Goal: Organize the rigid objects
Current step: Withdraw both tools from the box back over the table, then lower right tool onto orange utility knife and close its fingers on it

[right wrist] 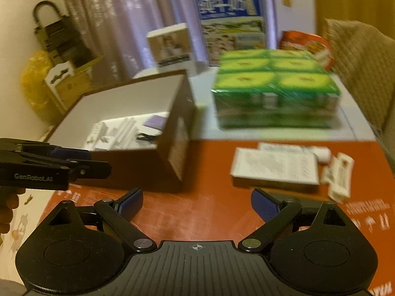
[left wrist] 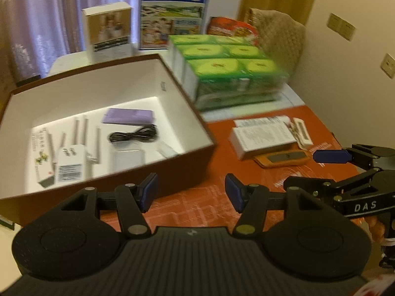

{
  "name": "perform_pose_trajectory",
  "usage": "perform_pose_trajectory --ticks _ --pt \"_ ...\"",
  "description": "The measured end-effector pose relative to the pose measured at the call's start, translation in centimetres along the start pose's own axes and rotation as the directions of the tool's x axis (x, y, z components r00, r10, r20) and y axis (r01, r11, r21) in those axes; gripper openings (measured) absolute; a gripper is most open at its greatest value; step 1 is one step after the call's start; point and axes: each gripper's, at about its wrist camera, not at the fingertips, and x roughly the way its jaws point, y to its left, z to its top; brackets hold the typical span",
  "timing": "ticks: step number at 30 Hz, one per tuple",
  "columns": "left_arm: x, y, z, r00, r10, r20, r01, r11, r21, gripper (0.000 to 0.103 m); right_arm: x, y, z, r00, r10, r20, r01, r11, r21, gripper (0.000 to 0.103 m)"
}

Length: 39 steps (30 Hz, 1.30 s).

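An open brown box (left wrist: 172,79) with white inner walls stands at the left (right wrist: 172,133). Inside lie a white antenna router (left wrist: 70,157), a coiled black cable (left wrist: 134,134), a purple card (left wrist: 128,116) and a white power bank (left wrist: 127,159). On the red mat, right of the box, lie a white carton (left wrist: 264,139) (right wrist: 274,169), a small white pack (left wrist: 302,133) (right wrist: 339,177) and an orange flat case (left wrist: 284,159). My left gripper (left wrist: 191,193) hovers open in front of the box with nothing between its fingers. My right gripper (right wrist: 197,206) stands wide open and empty, short of the white carton.
A green shrink-wrapped pack of cartons (left wrist: 229,76) (right wrist: 274,93) sits behind the mat. A blue milk carton (left wrist: 172,12), a white-brown box (left wrist: 108,29) and a red bag (left wrist: 232,28) stand at the back. A padded chair (left wrist: 279,37) is at the right, curtains behind.
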Motion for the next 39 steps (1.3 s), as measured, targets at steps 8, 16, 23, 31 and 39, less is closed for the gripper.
perform_pose_trajectory --ticks 8,16,23,31,39 --pt "1.4 -5.2 -0.4 0.999 -0.034 -0.015 0.035 0.999 0.031 0.055 -2.7 -5.1 -2.0 0.997 -0.079 -0.017 0.079 0.995 0.052 0.092" --pt "4.2 -11.0 -0.4 0.998 -0.04 -0.041 0.041 0.999 0.027 0.055 -4.2 -10.2 -2.6 0.995 -0.087 -0.042 0.089 0.995 0.048 0.088" --pt "6.9 -14.4 -0.5 0.997 -0.023 -0.069 0.024 1.0 0.013 0.055 -4.7 -14.4 -3.3 0.994 -0.082 -0.066 0.085 0.995 0.042 0.081" --pt "9.4 -15.3 -0.6 0.996 0.035 -0.079 -0.037 0.999 -0.02 0.055 -2.9 -16.3 -3.1 0.997 -0.025 -0.077 0.022 0.999 -0.029 0.068" --pt "11.3 -13.5 -1.0 0.99 0.095 -0.105 -0.103 0.992 -0.066 0.055 1.7 -16.0 -1.4 0.994 0.038 -0.098 -0.053 0.986 -0.159 0.061"
